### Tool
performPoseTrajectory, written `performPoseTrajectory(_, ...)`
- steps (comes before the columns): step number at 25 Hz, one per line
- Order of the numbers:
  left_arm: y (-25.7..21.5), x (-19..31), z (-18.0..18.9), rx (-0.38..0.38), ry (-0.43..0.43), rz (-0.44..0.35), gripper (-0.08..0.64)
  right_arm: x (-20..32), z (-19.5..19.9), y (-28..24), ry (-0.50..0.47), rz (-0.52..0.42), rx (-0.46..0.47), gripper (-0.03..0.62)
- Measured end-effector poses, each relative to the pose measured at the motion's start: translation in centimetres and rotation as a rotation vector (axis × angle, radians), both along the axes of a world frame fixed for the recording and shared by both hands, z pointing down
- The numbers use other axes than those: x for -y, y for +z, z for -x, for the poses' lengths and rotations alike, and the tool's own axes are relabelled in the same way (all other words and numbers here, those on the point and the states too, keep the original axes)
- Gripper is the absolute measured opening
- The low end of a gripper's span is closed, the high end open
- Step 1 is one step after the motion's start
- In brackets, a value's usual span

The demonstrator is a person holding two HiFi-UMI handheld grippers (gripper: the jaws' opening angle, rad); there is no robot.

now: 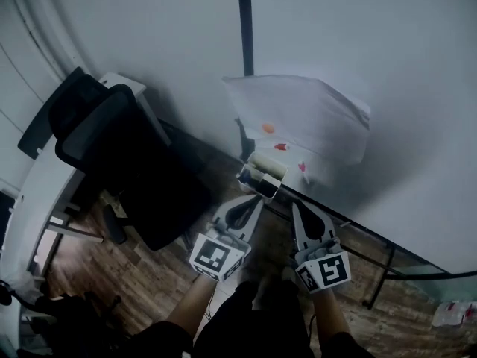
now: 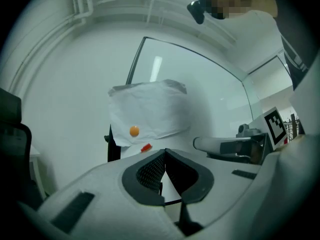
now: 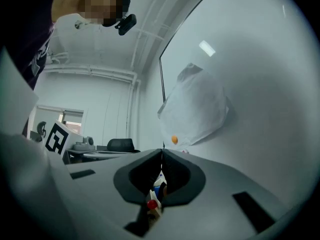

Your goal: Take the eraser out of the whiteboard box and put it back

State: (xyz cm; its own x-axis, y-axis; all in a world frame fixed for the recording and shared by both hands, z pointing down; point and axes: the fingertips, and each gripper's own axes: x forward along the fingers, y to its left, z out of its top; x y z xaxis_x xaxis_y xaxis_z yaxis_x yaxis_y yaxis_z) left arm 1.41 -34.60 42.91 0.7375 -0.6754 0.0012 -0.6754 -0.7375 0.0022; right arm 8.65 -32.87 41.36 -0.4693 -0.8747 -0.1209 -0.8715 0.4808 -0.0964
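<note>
I count one whiteboard (image 1: 387, 43) carrying one paper sheet (image 1: 305, 110), one orange magnet (image 1: 268, 127) and two small red pieces (image 1: 281, 147) (image 1: 302, 167). Below it there's one box (image 1: 261, 176) and one black chair (image 1: 112, 148). There are two grippers: left gripper (image 1: 256, 200), right gripper (image 1: 297, 207).

Office or meeting room, by the fittings. Far side: a glossy white board wall (image 1: 373, 43), split by a dark vertical frame strip (image 1: 244, 21). A sheet of paper (image 1: 313, 114) is pinned to it with an orange magnet (image 1: 268, 127) and a red magnet (image 1: 281, 147). The whiteboard box (image 1: 261, 174) is mounted just below the sheet. Left: a black office chair (image 1: 112, 151) beside a white desk (image 1: 45, 192). Wood-plank floor (image 1: 149, 274). White pipes (image 2: 100, 9) run along the ceiling.
</note>
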Motion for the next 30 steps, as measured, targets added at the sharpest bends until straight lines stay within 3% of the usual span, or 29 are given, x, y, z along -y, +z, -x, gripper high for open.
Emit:
performPoseTrajectory(13, 6.2, 2.6, -2.0, 0.063, -0.168, 0.088, 0.005, 3.7, -0.7, 6.2, -0.192, 0.104, 0.046, 0.005)
performPoseTrajectory(21, 6.9, 3.4, -1.8, 0.117, -0.217, 0.071, 0.008, 4.3, -1.1, 6.6, -0.201, 0.117, 0.058, 0.004)
performPoseTrajectory(22, 7.4, 3.6, -1.9, 0.140, -0.220, 0.075, 0.017, 4.3, -1.2, 6.7, -0.197, 0.120, 0.059, 0.005)
performPoseTrajectory(25, 8.8, 4.3, -2.2, 0.187, -0.229, 0.092, 0.147, 4.4, -1.5, 7.1, -0.184, 0.129, 0.058, 0.005)
performPoseTrajectory(30, 10.4, 5.7, -2.5, 0.244, -0.257, 0.105, 0.245, 4.2, -2.0, 7.7, -0.171, 0.149, 0.048, 0.005)
